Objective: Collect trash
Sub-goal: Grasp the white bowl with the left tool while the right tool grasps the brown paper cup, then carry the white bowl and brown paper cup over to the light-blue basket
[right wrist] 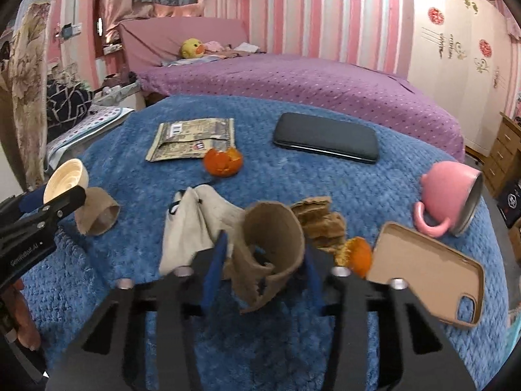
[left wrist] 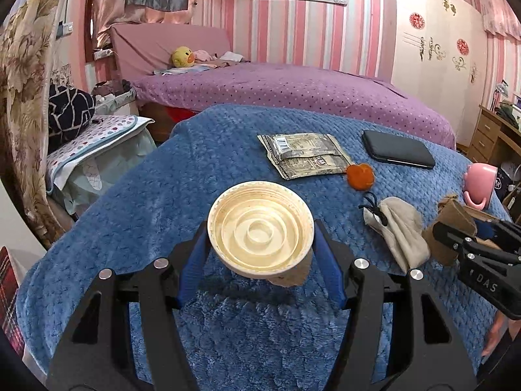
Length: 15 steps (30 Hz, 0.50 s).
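left wrist view: the left gripper [left wrist: 260, 247] is clamped on a cream plastic lid [left wrist: 260, 232], held above the blue blanket [left wrist: 162, 202], probably lifted for disposal. a snack wrapper [left wrist: 302, 154] and orange peel [left wrist: 359, 176] lie beyond it.

right wrist view: the right gripper [right wrist: 263, 273] is closed on a torn cardboard tube [right wrist: 272, 247], raised off the blanket. a second tube [right wrist: 97, 216] lies on the blanket below the lid. phone [right wrist: 325, 137], pink mug [right wrist: 447, 195] and phone case [right wrist: 426, 270] are likely keepers.
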Available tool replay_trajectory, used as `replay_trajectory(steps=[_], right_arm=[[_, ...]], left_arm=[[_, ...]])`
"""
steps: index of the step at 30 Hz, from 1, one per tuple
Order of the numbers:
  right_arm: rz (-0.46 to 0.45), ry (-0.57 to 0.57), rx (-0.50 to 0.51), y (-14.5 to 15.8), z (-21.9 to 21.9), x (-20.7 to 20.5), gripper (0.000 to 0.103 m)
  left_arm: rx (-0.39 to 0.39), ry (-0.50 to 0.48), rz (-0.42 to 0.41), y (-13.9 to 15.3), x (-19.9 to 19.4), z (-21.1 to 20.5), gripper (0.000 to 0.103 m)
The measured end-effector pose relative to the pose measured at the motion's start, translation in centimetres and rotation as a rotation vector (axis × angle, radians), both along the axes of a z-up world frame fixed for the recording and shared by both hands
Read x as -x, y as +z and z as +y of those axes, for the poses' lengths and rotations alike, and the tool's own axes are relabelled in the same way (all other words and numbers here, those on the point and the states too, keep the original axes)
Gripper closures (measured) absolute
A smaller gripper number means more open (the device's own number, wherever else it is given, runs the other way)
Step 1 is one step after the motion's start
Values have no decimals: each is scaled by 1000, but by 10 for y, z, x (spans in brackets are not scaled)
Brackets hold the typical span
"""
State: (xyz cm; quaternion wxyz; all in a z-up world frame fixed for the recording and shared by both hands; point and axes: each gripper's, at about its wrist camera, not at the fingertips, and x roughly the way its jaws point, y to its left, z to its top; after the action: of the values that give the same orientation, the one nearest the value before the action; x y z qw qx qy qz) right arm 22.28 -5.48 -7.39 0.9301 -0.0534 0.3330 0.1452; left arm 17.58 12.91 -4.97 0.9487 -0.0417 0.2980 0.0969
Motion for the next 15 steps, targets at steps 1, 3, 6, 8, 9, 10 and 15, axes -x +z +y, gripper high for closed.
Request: replay_trajectory(steps=[1, 3, 6, 8, 9, 10, 15], right_arm=[[-4, 4, 8, 0, 1, 1, 69], [-18, 10, 14, 1, 1, 5, 71], [-49, 10, -6, 10, -9, 16, 72], [-63, 10, -9, 16, -17, 26, 71], [-75, 6, 0, 18, -21, 32, 72], [-89, -2, 13, 21, -26, 38, 72], [-109, -55, 21, 25, -61, 62, 71]], left_arm=[[-2, 0, 0, 0, 0, -1, 42], [-7, -5, -1, 0, 1, -4, 42], [-13, -11, -6, 2, 3, -8, 42], [-9, -15, -13, 4, 4, -12, 42], [-4, -18, -16, 5, 5, -14, 42], [0, -21, -18, 6, 6, -16, 42], [-13, -52, -24, 8, 12, -39, 42]])
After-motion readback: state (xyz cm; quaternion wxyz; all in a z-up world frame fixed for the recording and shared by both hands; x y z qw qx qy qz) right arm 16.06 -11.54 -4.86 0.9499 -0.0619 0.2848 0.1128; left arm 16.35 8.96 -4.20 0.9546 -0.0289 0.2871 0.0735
